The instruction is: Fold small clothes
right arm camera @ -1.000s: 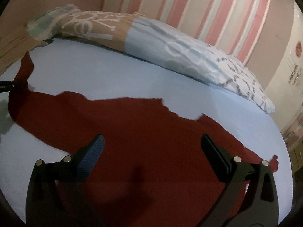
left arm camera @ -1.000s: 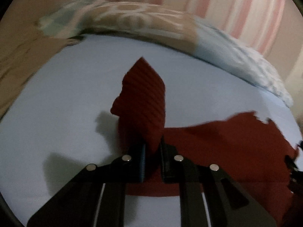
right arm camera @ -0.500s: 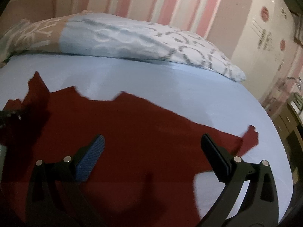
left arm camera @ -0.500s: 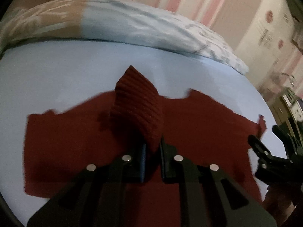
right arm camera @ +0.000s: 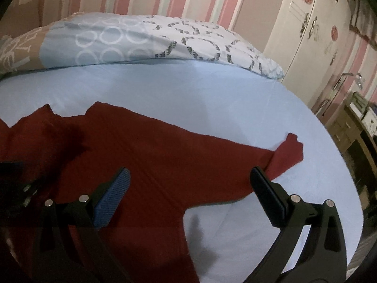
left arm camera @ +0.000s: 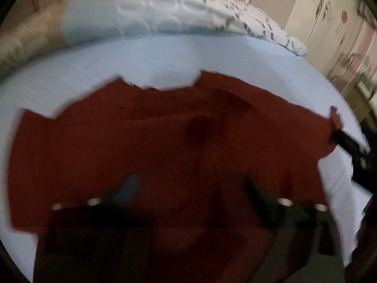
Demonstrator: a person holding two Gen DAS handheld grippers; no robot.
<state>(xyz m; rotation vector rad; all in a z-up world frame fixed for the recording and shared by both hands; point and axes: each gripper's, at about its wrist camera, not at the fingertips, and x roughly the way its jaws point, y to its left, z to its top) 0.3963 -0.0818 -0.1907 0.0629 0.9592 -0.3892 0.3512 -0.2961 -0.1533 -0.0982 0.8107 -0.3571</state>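
Observation:
A dark red knit sweater (left arm camera: 165,141) lies spread on the light blue bed sheet (left arm camera: 165,56). Its left sleeve is folded across the body. The left wrist view is blurred. My left gripper (left arm camera: 190,188) is open and empty just above the sweater's body. In the right wrist view the sweater (right arm camera: 165,146) stretches to the right, with its right sleeve cuff (right arm camera: 291,151) lying out on the sheet. My right gripper (right arm camera: 188,188) is open and empty over the sweater's lower right part. The left gripper shows dark at the left edge (right arm camera: 16,184).
A patterned blue, white and tan duvet (right arm camera: 146,37) is bunched along the far side of the bed. A striped pink wall stands behind it. A white wardrobe (right arm camera: 306,35) and a wooden cabinet (right arm camera: 353,127) stand beyond the bed's right edge.
My left gripper has let go of the sleeve it held and opened wide. The sleeve now lies flat across the sweater's body. Both views have swung to the right.

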